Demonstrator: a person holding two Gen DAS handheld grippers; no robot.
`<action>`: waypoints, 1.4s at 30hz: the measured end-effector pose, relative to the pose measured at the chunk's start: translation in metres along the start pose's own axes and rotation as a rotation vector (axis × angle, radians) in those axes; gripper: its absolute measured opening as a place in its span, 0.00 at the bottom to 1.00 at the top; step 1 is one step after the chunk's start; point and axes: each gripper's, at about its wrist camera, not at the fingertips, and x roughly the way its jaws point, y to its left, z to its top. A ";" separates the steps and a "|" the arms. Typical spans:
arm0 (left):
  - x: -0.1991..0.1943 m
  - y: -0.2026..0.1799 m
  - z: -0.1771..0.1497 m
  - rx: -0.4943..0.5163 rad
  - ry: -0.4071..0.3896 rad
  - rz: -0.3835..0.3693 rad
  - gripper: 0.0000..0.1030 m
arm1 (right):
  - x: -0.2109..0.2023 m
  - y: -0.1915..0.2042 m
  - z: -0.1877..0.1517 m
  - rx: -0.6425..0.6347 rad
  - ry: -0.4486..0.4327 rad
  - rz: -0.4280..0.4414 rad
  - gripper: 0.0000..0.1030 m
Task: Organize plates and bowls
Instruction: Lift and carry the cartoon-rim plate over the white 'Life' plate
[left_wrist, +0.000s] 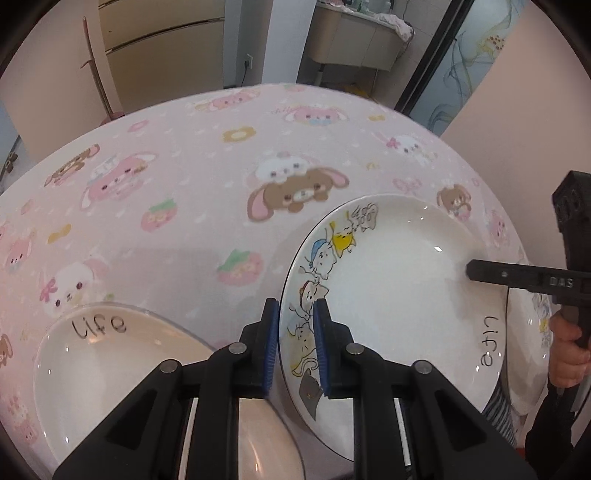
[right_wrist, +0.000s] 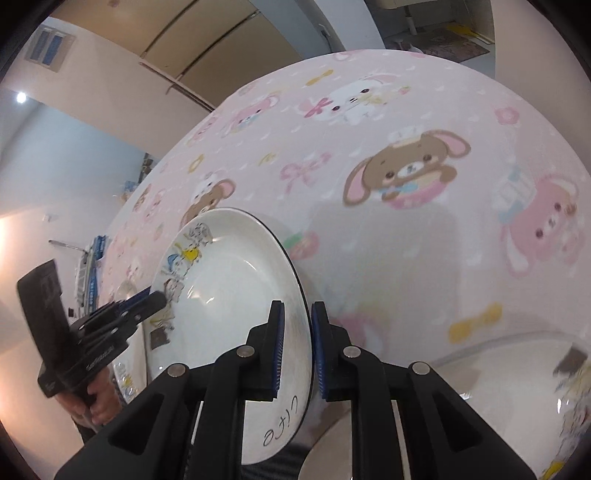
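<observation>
A white plate with cartoon cats and the word "life" (left_wrist: 391, 280) is held tilted above the table. My left gripper (left_wrist: 295, 347) is shut on its left rim, and my right gripper (right_wrist: 297, 350) is shut on its opposite rim near the word; the plate (right_wrist: 229, 288) fills the right wrist view. The right gripper shows at the plate's right edge (left_wrist: 517, 277), the left gripper at the plate's left (right_wrist: 122, 314). A second "life" plate (left_wrist: 110, 369) lies on the table under the left gripper. Another plate (left_wrist: 528, 350) lies below the held one.
The table carries a pink cartoon-animal cloth (left_wrist: 221, 166). Another white plate rim (right_wrist: 517, 387) lies at the lower right of the right wrist view. Cabinets (left_wrist: 159, 48) and walls stand beyond the table's far edge.
</observation>
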 end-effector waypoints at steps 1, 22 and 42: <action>0.001 0.001 0.007 -0.019 0.002 0.003 0.15 | 0.001 -0.001 0.010 0.007 0.010 0.016 0.17; 0.028 0.015 0.018 -0.224 0.111 -0.098 0.16 | 0.012 -0.025 0.025 0.016 0.041 0.116 0.15; -0.080 0.020 0.010 -0.216 -0.082 -0.065 0.16 | -0.064 0.068 0.008 -0.124 -0.086 0.121 0.17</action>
